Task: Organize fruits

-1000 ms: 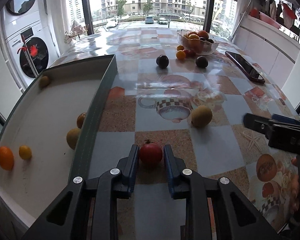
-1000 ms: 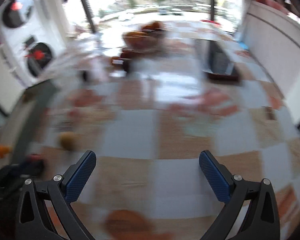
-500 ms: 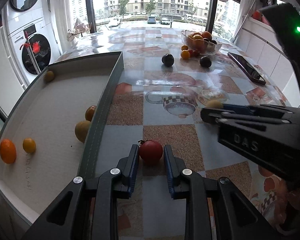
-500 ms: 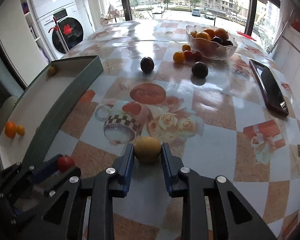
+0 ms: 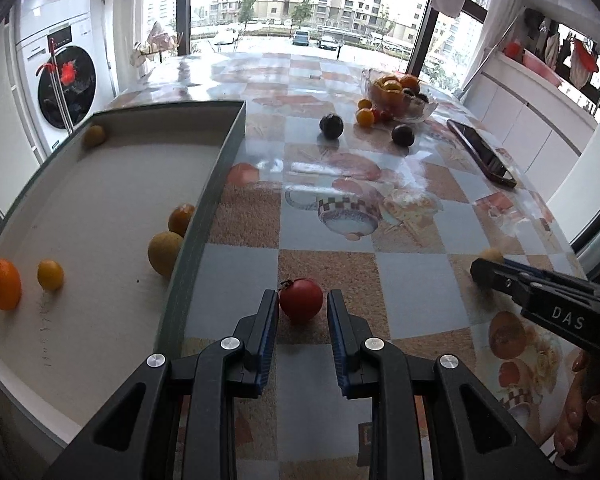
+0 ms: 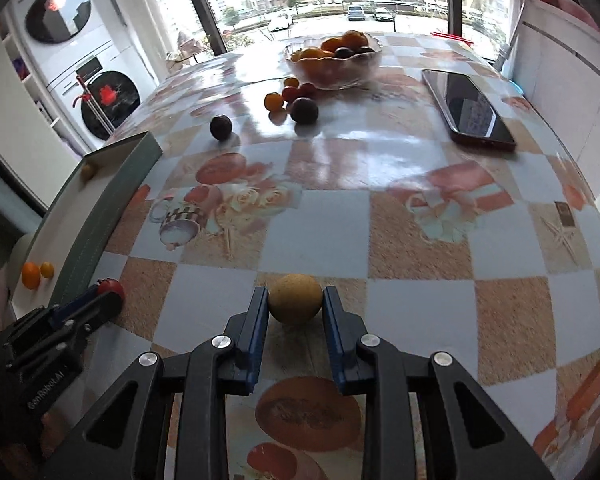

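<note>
My left gripper [image 5: 303,297] is shut on a red tomato [image 5: 300,307] low over the checked tablecloth, just right of the green-walled tray [image 5: 204,232]. The tray holds several orange and yellow fruits. My right gripper [image 6: 295,294] is shut on a round tan fruit [image 6: 295,305], which its blue pads press from both sides. In the left wrist view the right gripper [image 5: 480,272] comes in from the right with the tan fruit [image 5: 492,255] at its tip. The right wrist view shows the left gripper [image 6: 108,296] and tomato [image 6: 110,287] at lower left, beside the tray [image 6: 100,232].
At the table's far end stands a glass bowl [image 5: 398,96] of fruit, with small orange tomatoes [image 5: 365,116] and two dark plums [image 5: 331,125] [image 5: 403,135] in front of it. A phone [image 5: 480,152] lies at the far right. Washing machines stand left of the table.
The right gripper went from wide open to shut on the tan fruit, then carried it right and nearer. The left gripper kept hold of the tomato and barely moved.
</note>
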`<state>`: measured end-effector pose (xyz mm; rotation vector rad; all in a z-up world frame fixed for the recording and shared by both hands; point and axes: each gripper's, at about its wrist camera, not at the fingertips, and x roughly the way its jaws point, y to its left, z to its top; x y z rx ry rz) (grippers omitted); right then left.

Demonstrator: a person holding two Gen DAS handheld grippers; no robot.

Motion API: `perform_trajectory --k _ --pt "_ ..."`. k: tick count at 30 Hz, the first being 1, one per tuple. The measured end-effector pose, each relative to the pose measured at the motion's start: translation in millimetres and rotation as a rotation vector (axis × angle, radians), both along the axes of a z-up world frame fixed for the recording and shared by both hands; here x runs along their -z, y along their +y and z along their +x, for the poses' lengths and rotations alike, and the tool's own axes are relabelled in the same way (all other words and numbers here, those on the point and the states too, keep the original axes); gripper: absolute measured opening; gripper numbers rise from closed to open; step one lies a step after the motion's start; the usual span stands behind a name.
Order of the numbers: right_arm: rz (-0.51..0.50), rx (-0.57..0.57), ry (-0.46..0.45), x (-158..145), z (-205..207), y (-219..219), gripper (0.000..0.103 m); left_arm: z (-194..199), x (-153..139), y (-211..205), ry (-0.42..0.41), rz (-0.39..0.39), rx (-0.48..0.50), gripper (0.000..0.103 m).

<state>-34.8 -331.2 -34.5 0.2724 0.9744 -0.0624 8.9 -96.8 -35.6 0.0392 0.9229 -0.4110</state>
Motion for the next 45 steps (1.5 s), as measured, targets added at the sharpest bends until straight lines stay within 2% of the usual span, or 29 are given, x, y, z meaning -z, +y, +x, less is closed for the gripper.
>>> perform_trajectory --k 7,11,13,15,22,23,25,28,31,39,45 --pt "-0.004 -0.014 0.003 -6 1 10 0.03 -1 -17 9 -0.045 -0.021 0.002 0.027" --pt "-0.021 -0.029 0.006 -8 3 20 0.03 2 -10 10 -0.01 -0.019 0.01 0.027" --pt "-0.022 -0.029 0.012 -6 3 22 0.03 4 -2 4 0.001 0.024 0.007 0.027" --pt "-0.021 -0.026 0.016 -5 1 23 0.03 6 1 -2 -0.032 0.077 0.004 0.027" --pt "-0.011 -0.01 0.008 -8 -4 16 0.03 19 6 -10 -0.053 0.135 -0.01 0.027" --pt "-0.009 -0.008 0.005 -8 -4 16 0.03 19 7 -10 -0.057 0.138 -0.01 0.024" --pt "-0.002 -0.006 -0.002 -9 -5 15 0.03 18 5 -6 -0.056 0.115 -0.01 0.024" --pt "0.007 -0.005 -0.01 -10 -7 13 0.03 19 -2 9 -0.018 -0.002 -0.007 0.024" --pt "0.02 -0.003 -0.019 -12 -7 11 0.03 17 -13 18 -0.021 -0.058 -0.003 0.024" --pt "0.043 -0.007 -0.03 -17 -4 13 0.03 11 -36 24 -0.054 -0.088 0.016 0.024" --pt "0.039 -0.033 -0.039 -26 3 25 0.03 19 -48 37 -0.085 -0.079 -0.023 0.024"
